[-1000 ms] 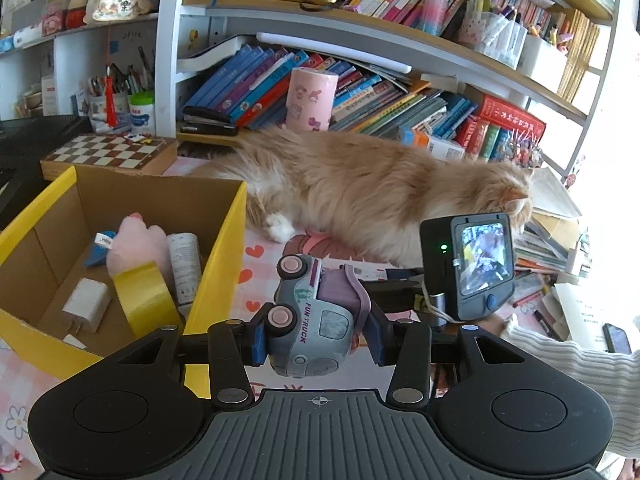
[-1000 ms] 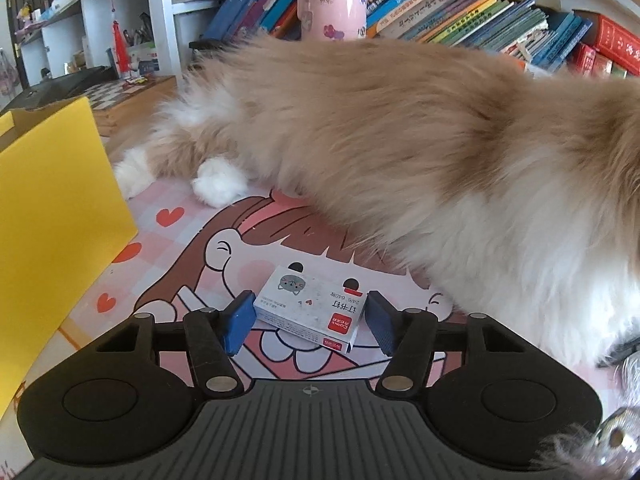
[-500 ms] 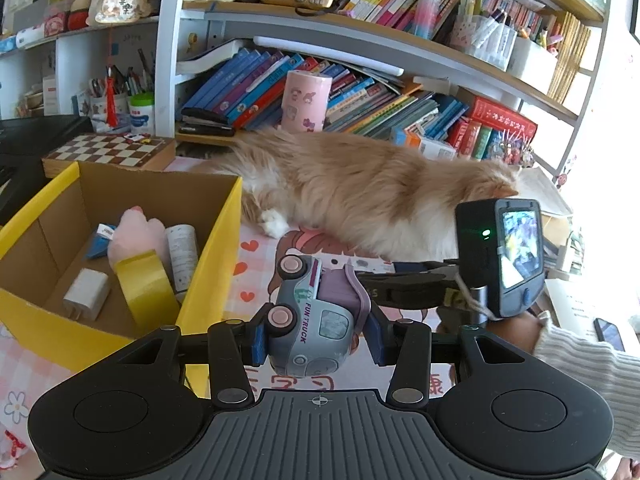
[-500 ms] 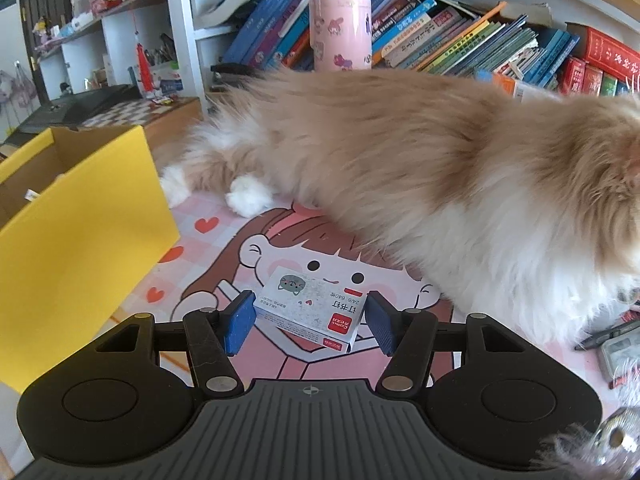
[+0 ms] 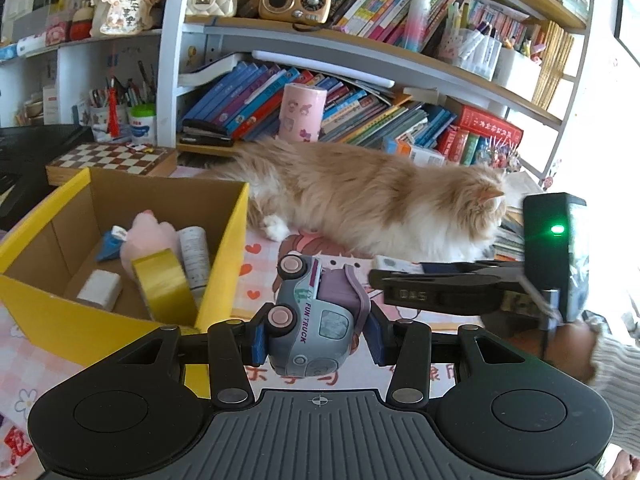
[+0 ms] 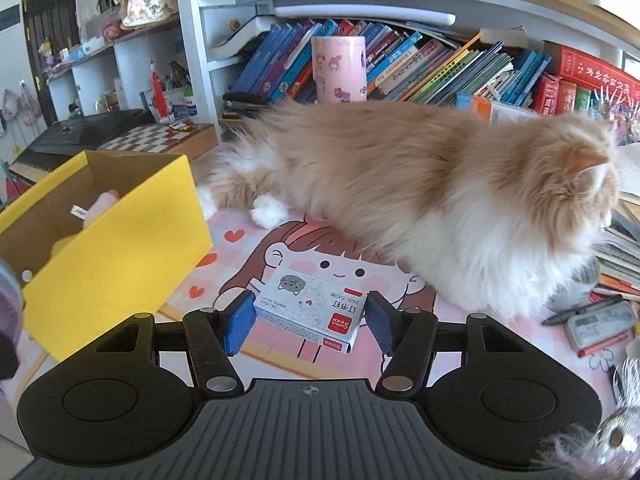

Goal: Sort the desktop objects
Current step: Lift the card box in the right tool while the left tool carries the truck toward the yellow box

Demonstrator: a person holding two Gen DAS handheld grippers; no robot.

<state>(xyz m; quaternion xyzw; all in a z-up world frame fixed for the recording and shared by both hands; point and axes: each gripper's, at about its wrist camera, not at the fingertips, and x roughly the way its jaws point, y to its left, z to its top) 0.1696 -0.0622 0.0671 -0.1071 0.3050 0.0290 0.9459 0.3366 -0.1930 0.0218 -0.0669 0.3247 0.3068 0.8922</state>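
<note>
My left gripper (image 5: 316, 334) is shut on a grey and purple toy truck (image 5: 316, 320), held above the pink desk mat just right of the yellow cardboard box (image 5: 216, 276). My right gripper (image 6: 310, 320) is shut on a small white staple box (image 6: 312, 308) with a cat picture, held above the mat. The right gripper also shows from the side in the left wrist view (image 5: 404, 274). The yellow box (image 6: 120, 256) lies to the left of it in the right wrist view. It holds a yellow tape roll (image 5: 160, 284), a pink plush (image 5: 150, 236), a white tube and a white block.
A long-haired orange and white cat (image 5: 380, 204) lies across the desk behind the mat (image 6: 420, 184). A chessboard box (image 5: 112, 158) stands behind the yellow box. Bookshelves fill the back. Pens and clutter (image 6: 592, 320) lie at the right.
Both grippers have lifted and pulled back with their objects; the desk and cat look farther away. The right gripper has moved to the right in the left wrist view.
</note>
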